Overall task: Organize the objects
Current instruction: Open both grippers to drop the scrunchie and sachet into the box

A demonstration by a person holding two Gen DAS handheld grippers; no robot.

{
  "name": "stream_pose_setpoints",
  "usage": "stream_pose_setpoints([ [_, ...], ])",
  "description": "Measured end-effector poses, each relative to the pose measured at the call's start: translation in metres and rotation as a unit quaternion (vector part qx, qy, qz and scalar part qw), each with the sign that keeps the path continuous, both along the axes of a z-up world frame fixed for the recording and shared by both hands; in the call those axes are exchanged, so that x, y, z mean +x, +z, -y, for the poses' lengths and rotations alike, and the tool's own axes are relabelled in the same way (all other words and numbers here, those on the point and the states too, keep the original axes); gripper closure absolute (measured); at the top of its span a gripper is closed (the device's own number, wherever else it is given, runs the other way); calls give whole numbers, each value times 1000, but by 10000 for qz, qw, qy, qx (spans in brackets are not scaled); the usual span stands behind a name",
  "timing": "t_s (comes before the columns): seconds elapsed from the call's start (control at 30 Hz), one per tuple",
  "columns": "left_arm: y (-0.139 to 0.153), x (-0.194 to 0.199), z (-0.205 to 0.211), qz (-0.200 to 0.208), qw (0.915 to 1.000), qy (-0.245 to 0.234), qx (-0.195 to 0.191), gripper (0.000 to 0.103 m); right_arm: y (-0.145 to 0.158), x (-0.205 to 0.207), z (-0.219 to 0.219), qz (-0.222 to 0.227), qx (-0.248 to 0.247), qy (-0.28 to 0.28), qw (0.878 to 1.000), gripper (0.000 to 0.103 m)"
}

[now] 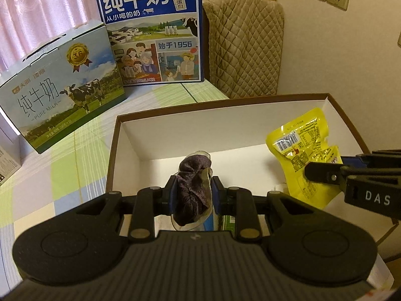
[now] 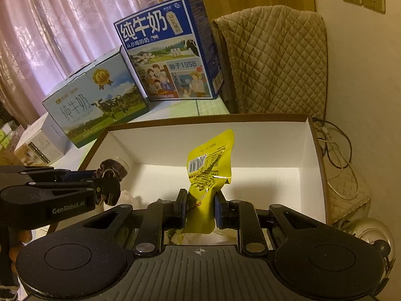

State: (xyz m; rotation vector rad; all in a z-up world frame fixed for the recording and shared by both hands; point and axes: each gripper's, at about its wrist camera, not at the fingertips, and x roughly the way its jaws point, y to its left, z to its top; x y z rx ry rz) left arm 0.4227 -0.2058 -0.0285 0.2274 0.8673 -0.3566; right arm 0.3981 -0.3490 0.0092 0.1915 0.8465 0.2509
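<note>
While above white box [image 1: 130,140] | left tongs [image 1: 193,190] clamp crumpled dark pouch [image 1: 193,188] | right tongs [image 2: 200,207] clamp glossy yellow packet [image 2: 209,165]

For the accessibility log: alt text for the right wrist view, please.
The right claw grips a yellow snack packet above an open white-lined box; the left claw holds a dark wrapped item at left, milk cartons behind.

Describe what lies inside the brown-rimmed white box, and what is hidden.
Inside the white box, mostly bare white floor shows. The left gripper holds a dark packet and the right gripper a yellow pouch over it. The grippers cover the near floor.
</note>
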Motion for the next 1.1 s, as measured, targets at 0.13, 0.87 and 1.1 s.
stream_pose_setpoints([
  [0.13,0,4,0,40,10000,19,-9,76,-3,1,-2,-27,6,5,10000,85],
  [0.87,5,-6,-14,114,9999,-17,-58,36,2,7,-4,36,223,-113,9997,86],
  [1.1,1,-13,-19,58,10000,-17,-61,32,0,0,-4,-60,178,-50,9998,86],
])
